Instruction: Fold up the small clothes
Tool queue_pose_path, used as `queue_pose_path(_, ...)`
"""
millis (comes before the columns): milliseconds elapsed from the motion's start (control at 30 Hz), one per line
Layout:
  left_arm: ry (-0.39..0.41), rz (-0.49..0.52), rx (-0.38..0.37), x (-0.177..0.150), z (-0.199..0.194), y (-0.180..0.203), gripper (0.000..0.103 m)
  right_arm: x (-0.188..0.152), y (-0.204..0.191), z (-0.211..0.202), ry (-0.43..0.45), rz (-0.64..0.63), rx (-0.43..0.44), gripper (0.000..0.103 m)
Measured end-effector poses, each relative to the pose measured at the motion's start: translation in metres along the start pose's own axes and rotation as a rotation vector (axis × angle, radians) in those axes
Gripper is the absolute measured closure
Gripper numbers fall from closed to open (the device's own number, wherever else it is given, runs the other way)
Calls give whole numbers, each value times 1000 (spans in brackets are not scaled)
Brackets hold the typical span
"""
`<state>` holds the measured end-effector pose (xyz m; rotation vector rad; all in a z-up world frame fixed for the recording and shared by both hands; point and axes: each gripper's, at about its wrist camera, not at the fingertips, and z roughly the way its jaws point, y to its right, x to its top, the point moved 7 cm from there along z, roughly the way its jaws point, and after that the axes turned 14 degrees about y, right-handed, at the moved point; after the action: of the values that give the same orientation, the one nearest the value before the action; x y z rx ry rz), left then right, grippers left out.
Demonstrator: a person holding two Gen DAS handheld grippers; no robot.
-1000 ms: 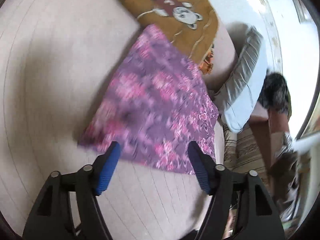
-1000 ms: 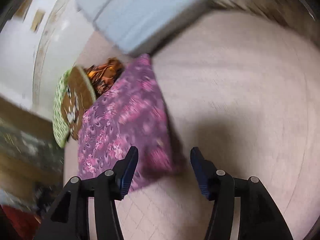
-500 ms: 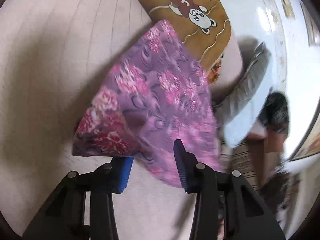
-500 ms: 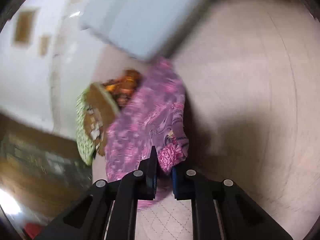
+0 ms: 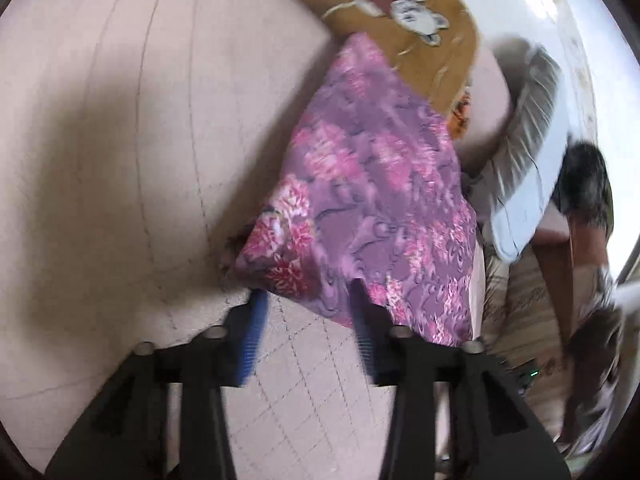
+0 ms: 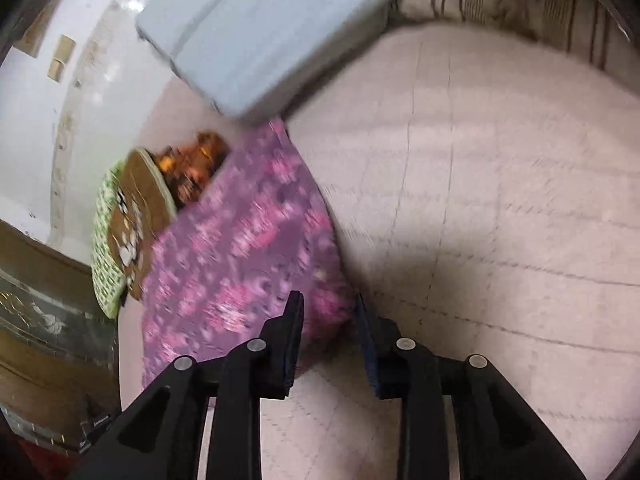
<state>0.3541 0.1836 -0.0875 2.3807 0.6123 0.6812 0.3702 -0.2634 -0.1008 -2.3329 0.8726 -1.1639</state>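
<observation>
Right wrist: pillow behind purple cloth

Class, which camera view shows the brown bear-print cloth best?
The left wrist view: the brown cloth faces the camera, with its bear pictures visible, though blurred. The right wrist view shows the same cloth only small and edge-on, beside the purple cloth.

Pale quilted bedspread, white wall, blue pillow
</observation>
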Motion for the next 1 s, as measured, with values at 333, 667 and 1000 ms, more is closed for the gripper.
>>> queue_pose_path(333, -51, 62, 36, 71, 9, 7, 39, -93, -170, 1, -78, -580, 212, 38)
queue_pose_path(667, -186, 109, 28, 121, 49, 6, 39, -270, -299, 30, -148, -1175, 389, 37)
queue_pose_path(1000, -273, 173, -3, 139, 99, 23, 39, -308, -324, 71, 8, -1470, 226, 100)
